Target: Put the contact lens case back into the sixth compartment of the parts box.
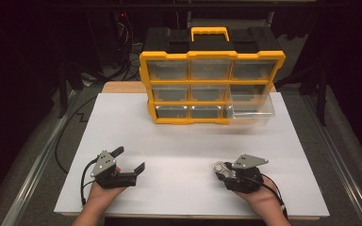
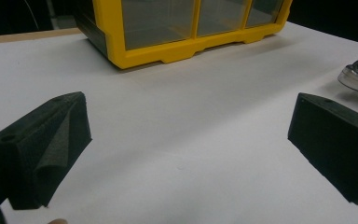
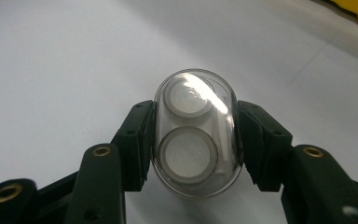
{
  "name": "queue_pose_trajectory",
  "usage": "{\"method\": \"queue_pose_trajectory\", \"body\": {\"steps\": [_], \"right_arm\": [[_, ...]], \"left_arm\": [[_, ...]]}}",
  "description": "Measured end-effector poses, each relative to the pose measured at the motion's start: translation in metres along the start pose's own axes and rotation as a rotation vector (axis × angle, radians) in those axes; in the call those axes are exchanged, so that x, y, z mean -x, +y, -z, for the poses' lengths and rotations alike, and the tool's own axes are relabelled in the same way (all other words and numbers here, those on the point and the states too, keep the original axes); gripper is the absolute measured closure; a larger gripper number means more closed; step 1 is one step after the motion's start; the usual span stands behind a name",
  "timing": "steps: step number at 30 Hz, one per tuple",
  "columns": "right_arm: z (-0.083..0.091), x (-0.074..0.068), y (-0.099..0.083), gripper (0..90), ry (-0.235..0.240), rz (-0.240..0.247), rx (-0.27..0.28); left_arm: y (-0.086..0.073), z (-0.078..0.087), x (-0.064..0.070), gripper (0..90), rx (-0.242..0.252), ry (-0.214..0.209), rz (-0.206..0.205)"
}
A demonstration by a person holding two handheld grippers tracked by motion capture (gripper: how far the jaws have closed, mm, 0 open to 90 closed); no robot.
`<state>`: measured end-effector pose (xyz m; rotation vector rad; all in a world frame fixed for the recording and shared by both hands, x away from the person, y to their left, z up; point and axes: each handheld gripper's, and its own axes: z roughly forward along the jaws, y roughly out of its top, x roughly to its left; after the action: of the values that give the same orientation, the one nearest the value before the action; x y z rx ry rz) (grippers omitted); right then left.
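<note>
No readable text, label, brand or number on yellow organizer (image 1: 211,88); clear case (image 3: 196,133) seemingly unmarked.

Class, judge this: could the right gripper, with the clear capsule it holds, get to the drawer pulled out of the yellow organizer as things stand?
Probably yes. The pulled-out drawer sits ahead of the right gripper, with bare white table between them.

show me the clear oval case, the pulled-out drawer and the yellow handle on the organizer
clear oval case (image 3: 195,135), right gripper view, middle of its clear top, between the two round discs
pulled-out drawer (image 1: 250,112), high view, its clear front wall
yellow handle (image 1: 209,31), high view, top bar of the handle
</note>
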<state>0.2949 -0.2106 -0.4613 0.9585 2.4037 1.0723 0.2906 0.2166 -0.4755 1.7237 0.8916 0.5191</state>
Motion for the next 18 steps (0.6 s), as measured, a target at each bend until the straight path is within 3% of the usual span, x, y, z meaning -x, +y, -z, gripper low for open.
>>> {"method": "queue_pose_trajectory", "body": {"steps": [18], "right_arm": [[0.027,0.023,-0.020,49.9,-0.060,-0.025,-0.005]], "left_arm": [[0.000,0.002,-0.001,0.4,0.002,-0.002,-0.001]]}}
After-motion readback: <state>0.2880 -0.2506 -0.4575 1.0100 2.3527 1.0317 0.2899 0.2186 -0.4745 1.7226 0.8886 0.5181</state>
